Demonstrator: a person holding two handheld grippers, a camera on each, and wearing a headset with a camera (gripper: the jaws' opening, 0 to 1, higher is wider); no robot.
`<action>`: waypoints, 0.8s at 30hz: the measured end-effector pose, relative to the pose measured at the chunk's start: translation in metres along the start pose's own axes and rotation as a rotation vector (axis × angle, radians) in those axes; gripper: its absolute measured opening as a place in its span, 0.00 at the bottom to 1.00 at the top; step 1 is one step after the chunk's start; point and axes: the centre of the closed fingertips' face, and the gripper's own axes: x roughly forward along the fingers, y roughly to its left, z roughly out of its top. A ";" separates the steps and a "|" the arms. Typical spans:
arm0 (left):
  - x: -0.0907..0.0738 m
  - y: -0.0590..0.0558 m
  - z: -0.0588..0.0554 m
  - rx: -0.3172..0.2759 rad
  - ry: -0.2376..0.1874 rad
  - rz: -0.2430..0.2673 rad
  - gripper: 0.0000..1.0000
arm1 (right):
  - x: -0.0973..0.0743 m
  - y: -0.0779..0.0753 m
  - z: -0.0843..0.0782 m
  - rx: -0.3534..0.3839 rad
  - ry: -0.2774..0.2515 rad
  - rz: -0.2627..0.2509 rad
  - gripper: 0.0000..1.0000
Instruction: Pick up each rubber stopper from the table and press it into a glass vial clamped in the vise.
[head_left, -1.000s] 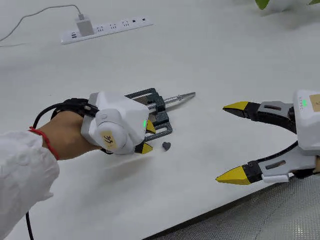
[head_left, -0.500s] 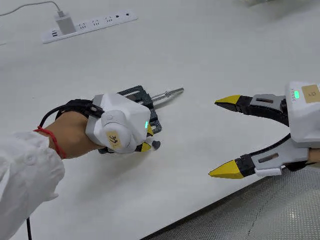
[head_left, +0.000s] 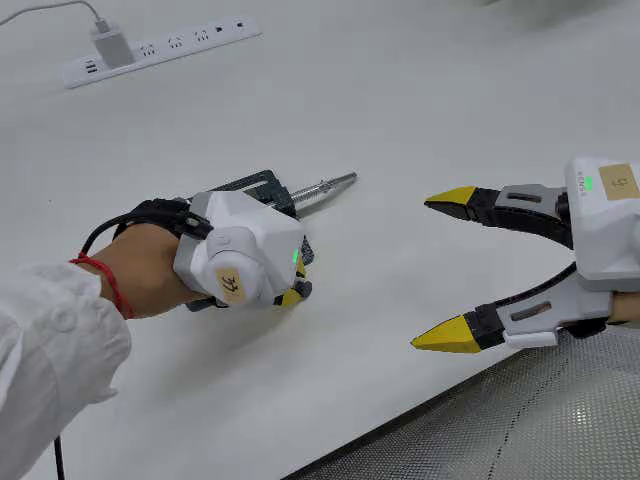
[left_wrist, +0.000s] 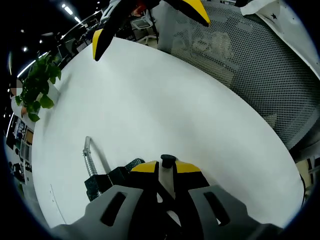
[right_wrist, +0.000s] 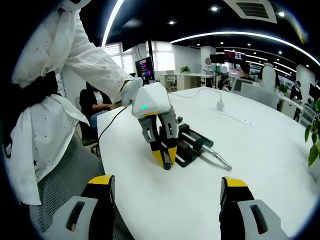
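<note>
My left gripper (head_left: 296, 291) is low over the white table, just in front of the black vise (head_left: 258, 186), and is shut on a small dark rubber stopper (head_left: 303, 288). In the left gripper view the stopper (left_wrist: 168, 161) pokes out between the yellow tips of the left gripper (left_wrist: 168, 169), with the vise (left_wrist: 107, 179) and its screw handle (left_wrist: 89, 156) to the left. The right gripper view shows the left gripper (right_wrist: 165, 157) pinching the stopper (right_wrist: 167, 165) beside the vise (right_wrist: 192, 142). My right gripper (head_left: 445, 268) hangs open and holds nothing, to the right near the table edge. The left gripper hides the vise's jaws.
A white power strip (head_left: 150, 48) with a charger plugged in lies at the far left of the table. A grey mesh surface (head_left: 520, 420) lies beyond the table's near edge. A green plant (left_wrist: 37, 87) stands at the far end. A person in white (right_wrist: 55, 100) holds the left gripper.
The stopper lay on the table just right of the left gripper's tips; now the left gripper has shut on it. The right gripper stays open in about the same place.
</note>
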 end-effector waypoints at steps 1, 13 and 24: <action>0.000 0.000 0.000 0.000 0.001 -0.001 0.08 | 0.000 0.000 0.000 0.001 0.001 0.000 0.85; 0.001 -0.002 -0.002 -0.023 0.007 -0.003 0.06 | -0.001 0.000 0.001 0.000 -0.002 -0.004 0.84; 0.000 -0.003 -0.003 -0.045 0.010 0.002 0.05 | -0.001 -0.001 0.002 -0.003 -0.003 -0.006 0.83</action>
